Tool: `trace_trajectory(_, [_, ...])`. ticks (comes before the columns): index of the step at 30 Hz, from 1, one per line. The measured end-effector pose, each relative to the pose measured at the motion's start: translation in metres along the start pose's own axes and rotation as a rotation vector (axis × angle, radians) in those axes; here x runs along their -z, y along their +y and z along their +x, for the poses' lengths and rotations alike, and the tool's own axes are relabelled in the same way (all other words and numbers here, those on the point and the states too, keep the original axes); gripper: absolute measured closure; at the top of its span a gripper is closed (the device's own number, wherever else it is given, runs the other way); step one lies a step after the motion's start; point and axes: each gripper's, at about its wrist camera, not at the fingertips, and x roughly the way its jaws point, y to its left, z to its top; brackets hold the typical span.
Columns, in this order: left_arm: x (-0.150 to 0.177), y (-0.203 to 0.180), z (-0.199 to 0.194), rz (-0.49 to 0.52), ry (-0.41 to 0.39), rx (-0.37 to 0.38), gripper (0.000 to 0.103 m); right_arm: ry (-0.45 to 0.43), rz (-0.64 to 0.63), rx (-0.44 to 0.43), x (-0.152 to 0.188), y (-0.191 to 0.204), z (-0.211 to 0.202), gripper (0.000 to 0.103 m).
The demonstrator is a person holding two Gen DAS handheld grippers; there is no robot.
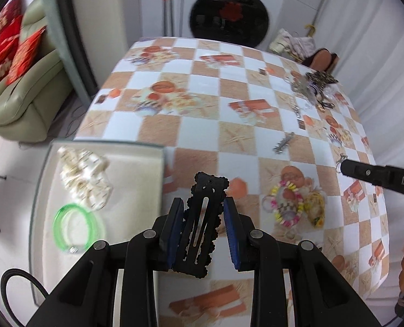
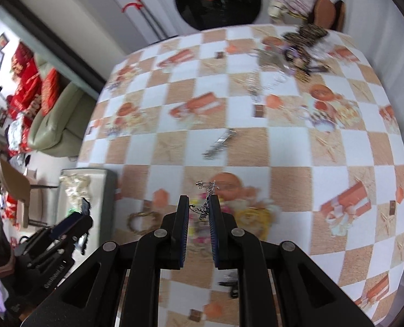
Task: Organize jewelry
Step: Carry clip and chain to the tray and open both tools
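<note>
Both loads are up off the desk (image 1: 215, 103): left tongs (image 1: 203, 204) clamp the black hair clip (image 1: 199, 226), right tongs (image 2: 199, 204) pinch a silver chain (image 2: 206, 199). Next, I'd say, carry them over the tray (image 1: 136, 147) and release.

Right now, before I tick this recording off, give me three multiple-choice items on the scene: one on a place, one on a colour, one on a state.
1. Where does the translucent ring bangle lie?
A. in the beige tray
B. on the checked tablecloth
C. on the sofa

2. What colour is that bangle?
A. red
B. green
C. blue

3. What do the left tongs hold?
A. nothing
B. a silver chain
C. a black scalloped snap hair clip

Answers:
1 A, it sits on the tray's lining below the cream scrunchie.
2 B, it is bright green.
3 C, the clip stands between the blue pads.
</note>
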Motion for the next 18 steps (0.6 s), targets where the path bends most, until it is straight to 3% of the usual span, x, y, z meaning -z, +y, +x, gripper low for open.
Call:
trace_trajectory(9, [0.032,0.07,-0.028,-0.162,-0.012,-0.087,0.068,0.029,-0.173,-0.125,-0.001,0.098,0.007,0.088])
trace_trajectory(18, [0.073,0.143,-0.036,-0.335,0.0,-0.183,0.068,0.133,-0.414,-0.241,0.021,0.215,0.059,0.088])
